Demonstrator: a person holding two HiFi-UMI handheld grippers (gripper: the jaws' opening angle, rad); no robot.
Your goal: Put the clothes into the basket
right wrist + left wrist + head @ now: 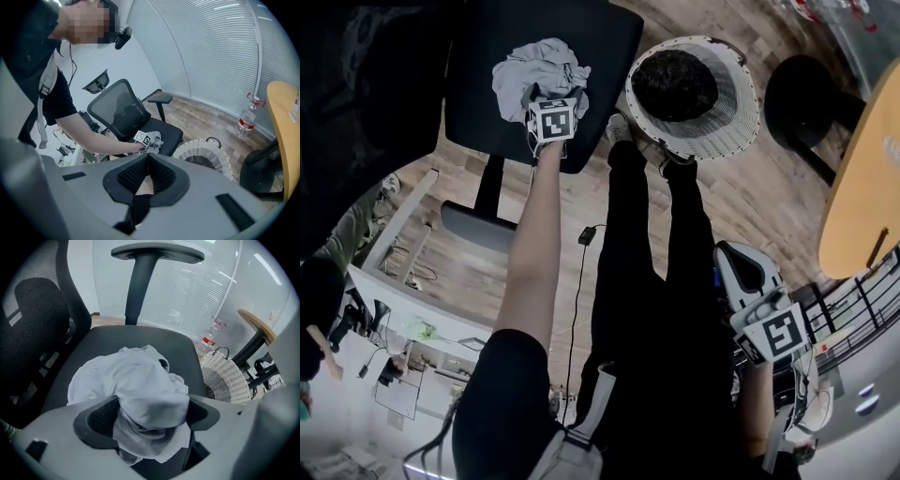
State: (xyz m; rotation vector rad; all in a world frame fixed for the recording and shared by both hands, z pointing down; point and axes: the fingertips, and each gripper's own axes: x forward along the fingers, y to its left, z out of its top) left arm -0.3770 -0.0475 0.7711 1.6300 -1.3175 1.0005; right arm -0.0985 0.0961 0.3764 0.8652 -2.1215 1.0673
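One crumpled pale garment to shift, heaped on the seat of a black office chair toward 12 o'clock in the head view. At 3 o'clock of it, just beside the chair on the wood floor, a white woven basket, dark inside; whether from a liner or from clothes already there, impossible to tell. Step in hand, by the look of it: the pick-up, not yet the carry. Over the heap, the left tongs, tipped steeply down and spread wide, with a thick fold of the cloth bunched up in the gap between the two pads, filling it but not visibly squeezed. Down at about 4 o'clock in the head view, the right tongs, pressed together on nothing, held well apart from chair and basket and pointing toward both. Next, most likely: close the left tongs firmly on that fold, taking enough layers to prevent slipping, then lift clear of the seat, swing toward 3 o'clock and open over the mouth of the basket. Worth watching for: loose ends trailing across the basket's rim or snagging on the edge of the seat during the swing. Probably no call for the right tongs, except to tuck in any end hanging outside.
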